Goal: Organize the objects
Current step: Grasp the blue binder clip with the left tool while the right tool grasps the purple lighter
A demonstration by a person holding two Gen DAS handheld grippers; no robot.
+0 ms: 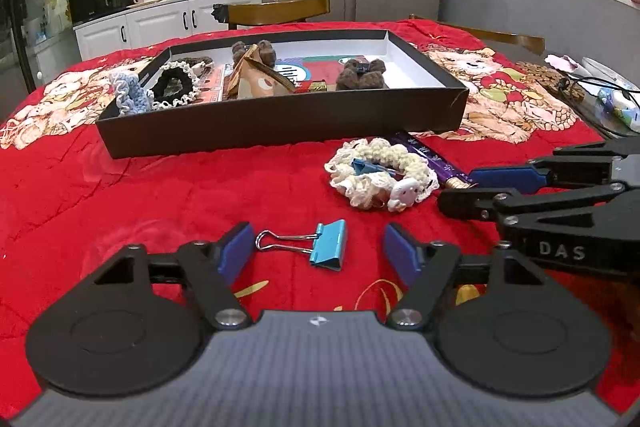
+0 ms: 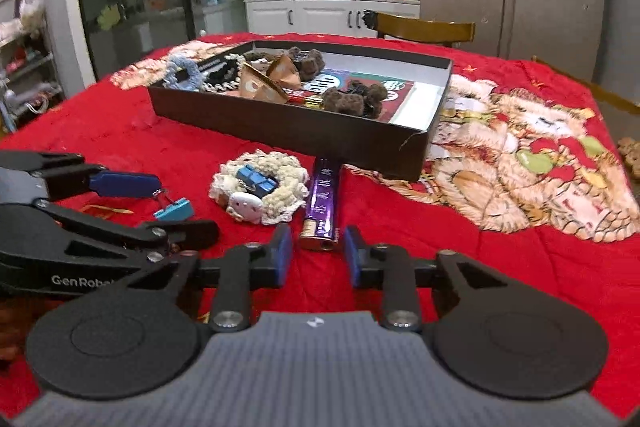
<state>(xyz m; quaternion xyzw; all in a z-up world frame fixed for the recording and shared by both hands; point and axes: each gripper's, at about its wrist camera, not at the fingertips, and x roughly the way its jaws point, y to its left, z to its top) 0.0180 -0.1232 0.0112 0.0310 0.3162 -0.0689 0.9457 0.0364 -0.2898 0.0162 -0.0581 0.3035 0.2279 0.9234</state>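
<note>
A blue binder clip [image 1: 320, 245] lies on the red cloth between the open fingers of my left gripper [image 1: 318, 253]; it also shows in the right wrist view [image 2: 174, 209]. A purple lighter [image 2: 322, 205] lies just ahead of my right gripper [image 2: 316, 253], whose pads stand open on either side of its near end. The lighter also shows in the left wrist view [image 1: 434, 163]. A cream crochet scrunchie [image 1: 380, 173] with a second blue clip on it lies between them. The black box [image 1: 280, 123] behind holds scrunchies and brown plush pieces.
The red patterned cloth [image 1: 160, 187] covers the table. Wooden chairs [image 1: 280, 11] stand behind it. Cables and small items [image 1: 600, 95] lie at the table's right edge. My right gripper shows at the right of the left wrist view [image 1: 472, 189].
</note>
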